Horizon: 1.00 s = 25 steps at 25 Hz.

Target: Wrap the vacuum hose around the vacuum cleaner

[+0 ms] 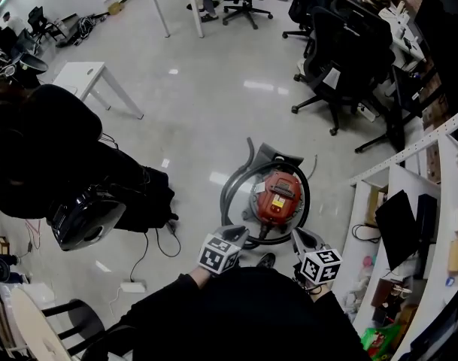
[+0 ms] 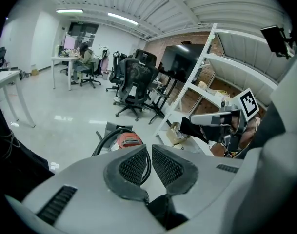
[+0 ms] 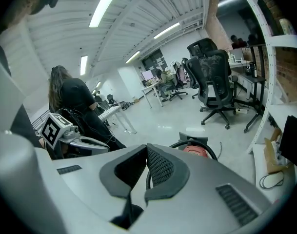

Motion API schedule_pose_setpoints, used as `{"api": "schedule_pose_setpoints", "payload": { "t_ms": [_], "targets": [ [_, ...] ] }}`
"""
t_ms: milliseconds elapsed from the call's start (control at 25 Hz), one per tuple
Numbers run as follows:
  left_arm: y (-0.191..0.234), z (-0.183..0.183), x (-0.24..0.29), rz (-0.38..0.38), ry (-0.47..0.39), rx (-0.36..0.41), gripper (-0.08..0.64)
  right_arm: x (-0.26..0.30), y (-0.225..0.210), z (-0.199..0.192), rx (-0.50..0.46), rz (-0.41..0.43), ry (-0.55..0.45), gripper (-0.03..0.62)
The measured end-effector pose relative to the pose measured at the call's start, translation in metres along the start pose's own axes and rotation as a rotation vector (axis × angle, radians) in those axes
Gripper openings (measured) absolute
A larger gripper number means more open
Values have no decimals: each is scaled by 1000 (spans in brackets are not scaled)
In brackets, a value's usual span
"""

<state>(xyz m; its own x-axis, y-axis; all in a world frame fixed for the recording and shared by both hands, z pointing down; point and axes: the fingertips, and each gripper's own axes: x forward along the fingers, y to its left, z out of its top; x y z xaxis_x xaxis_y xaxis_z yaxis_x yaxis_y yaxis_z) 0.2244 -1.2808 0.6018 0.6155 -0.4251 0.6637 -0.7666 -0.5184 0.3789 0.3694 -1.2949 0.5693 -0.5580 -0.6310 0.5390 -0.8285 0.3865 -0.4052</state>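
1. The floor [image 1: 191, 111] is open, pale and glossy. Office chairs [image 1: 341, 66] stand toward its far right corner, and a shelf rack [image 1: 409, 194] runs along its right edge.
2. The vacuum cleaner [image 1: 277, 195] has a red body on a grey base. It stands on the floor near the rack, directly ahead of both grippers.
3. The vacuum hose [image 1: 225, 194] is dark and lies in a loop round the left, near and right sides of the machine. One stretch runs off past the far left of the base, away from the body.
4. Step in hand, as I judge it: the wrap looks mostly laid and neither gripper is on the hose, so this is a pause between grips. The next move calls for opening one pair of fingers, taking that loose far-left stretch and drawing it in against the body.
5. Pose: the left gripper [image 2: 149, 155] and right gripper [image 3: 145, 155] are held side by side close to the person's body. Both slope downward toward the near edge of the loop, near it but not touching it.
6. Left fingers [image 2: 133, 167] are closed to a thin slit with nothing between them; the hose shows only beyond.
7. Right fingers [image 3: 160, 168] are pressed together and empty.
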Motion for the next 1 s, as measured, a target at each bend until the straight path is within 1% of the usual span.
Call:
{"api": "schedule_pose_setpoints", "payload": {
  "t_ms": [360, 720, 1000],
  "targets": [
    [-4, 5, 6, 9, 1, 26, 54, -7, -7, 2, 19, 1, -21, 17],
    [-2, 8, 9, 23, -11, 43, 54, -10, -7, 5, -3, 4, -31, 17],
    [0, 8, 9, 30, 4, 43, 54, -8, -7, 5, 1, 12, -30, 17]
  ]
}}
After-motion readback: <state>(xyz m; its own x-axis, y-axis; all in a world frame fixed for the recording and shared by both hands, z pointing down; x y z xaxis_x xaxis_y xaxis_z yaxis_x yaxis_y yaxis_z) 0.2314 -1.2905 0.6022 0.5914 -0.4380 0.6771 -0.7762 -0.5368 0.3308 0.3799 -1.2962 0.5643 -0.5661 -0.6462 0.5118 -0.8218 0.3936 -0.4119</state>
